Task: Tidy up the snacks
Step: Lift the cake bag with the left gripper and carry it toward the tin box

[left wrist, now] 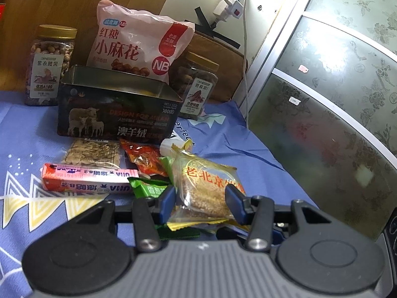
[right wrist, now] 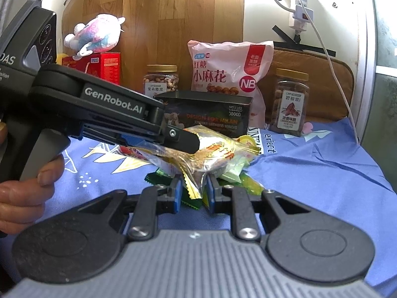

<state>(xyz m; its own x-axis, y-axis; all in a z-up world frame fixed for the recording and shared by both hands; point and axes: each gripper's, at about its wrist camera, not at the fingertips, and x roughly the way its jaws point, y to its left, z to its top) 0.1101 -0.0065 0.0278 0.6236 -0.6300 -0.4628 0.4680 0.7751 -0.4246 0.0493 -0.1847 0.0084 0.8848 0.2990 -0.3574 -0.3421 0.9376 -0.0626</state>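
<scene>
A clear yellow-edged packet of sesame crisp point(left wrist: 206, 188) lies on a pile of small snacks on the blue cloth. My left gripper point(left wrist: 199, 202) has its blue pads on either side of the packet, closed on it; from the right wrist view it reaches in from the left over the same packet point(right wrist: 211, 154). My right gripper point(right wrist: 193, 191) is closed on the packet's crimped end. An open dark tin box point(left wrist: 116, 109) stands behind the pile; it also shows in the right wrist view point(right wrist: 211, 114).
A pink candy tube point(left wrist: 89, 177), a seed bar point(left wrist: 93, 152), red and green sachets lie by the pile. Two nut jars point(left wrist: 49, 64) point(left wrist: 196, 87) and a pink snack bag point(left wrist: 139, 42) stand at the back. A glass door point(left wrist: 335, 87) is at right.
</scene>
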